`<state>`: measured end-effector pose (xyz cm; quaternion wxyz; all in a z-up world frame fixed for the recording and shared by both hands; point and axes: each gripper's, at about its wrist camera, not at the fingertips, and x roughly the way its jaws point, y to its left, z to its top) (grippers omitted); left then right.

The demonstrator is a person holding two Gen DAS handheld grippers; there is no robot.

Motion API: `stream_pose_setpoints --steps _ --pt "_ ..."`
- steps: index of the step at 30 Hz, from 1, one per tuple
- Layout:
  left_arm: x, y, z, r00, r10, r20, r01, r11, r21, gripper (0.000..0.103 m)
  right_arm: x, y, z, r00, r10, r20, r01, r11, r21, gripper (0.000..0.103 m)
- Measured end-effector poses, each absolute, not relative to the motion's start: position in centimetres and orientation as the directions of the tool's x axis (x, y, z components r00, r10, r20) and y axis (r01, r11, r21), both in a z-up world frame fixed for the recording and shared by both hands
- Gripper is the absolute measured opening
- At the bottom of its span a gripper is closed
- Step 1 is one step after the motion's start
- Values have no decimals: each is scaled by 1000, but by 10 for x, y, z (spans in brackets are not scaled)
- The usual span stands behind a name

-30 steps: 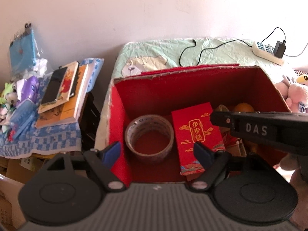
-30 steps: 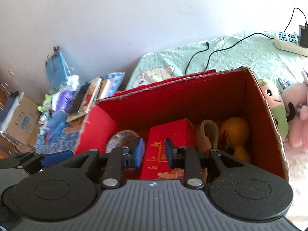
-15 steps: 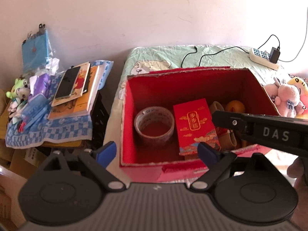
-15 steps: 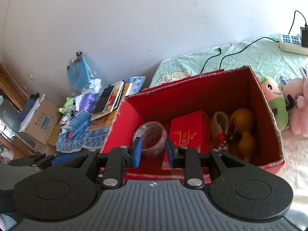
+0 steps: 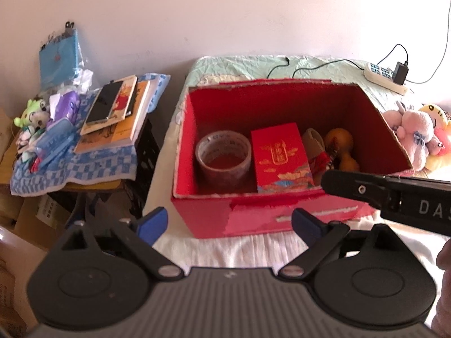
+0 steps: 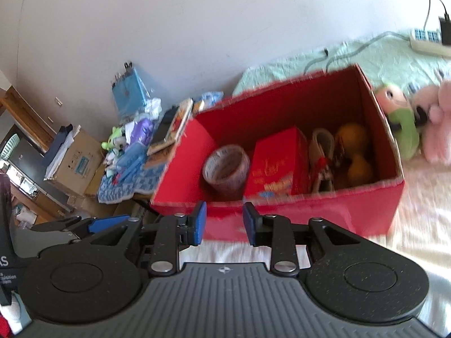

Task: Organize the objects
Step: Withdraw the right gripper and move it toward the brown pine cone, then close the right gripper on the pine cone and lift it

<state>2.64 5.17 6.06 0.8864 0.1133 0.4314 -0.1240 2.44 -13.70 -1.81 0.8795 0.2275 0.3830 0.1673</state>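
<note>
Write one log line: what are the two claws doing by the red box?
left claw: open, empty | right claw: opening, empty | red box: holds tape roll, red packet

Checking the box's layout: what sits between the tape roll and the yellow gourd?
In the left wrist view, the red packet box stands beside the tape roll; then a strap and red trinkets, then the gourd.

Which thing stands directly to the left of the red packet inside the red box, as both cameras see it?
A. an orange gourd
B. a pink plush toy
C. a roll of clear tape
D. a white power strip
C: in the left wrist view the roll of clear tape sits in the red box just left of the red packet; the right wrist view shows the same order.
</note>
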Motion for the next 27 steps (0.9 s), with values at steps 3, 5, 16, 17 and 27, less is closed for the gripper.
stream_pose_setpoints --steps 3,5,16,17,27 --pt "24 55 48 558 -138 -819 325 944 63 95 19 -140 -31 613 485 -624 -110 834 541 33" --pt "23 60 38 522 -150 -840 327 944 34 95 15 -142 -43 573 505 -645 -100 825 557 33" --pt "-2 78 -10 343 -276 -898 392 911 -130 95 3 -146 -97 353 636 -686 -7 735 678 38" --pt "-5 79 -14 323 -293 -900 396 905 -153 95 3 -146 -100 342 644 -684 6 726 687 40" --pt "-25 73 -39 311 -320 -895 445 881 -160 95 3 -144 -122 249 691 -679 88 682 726 41"
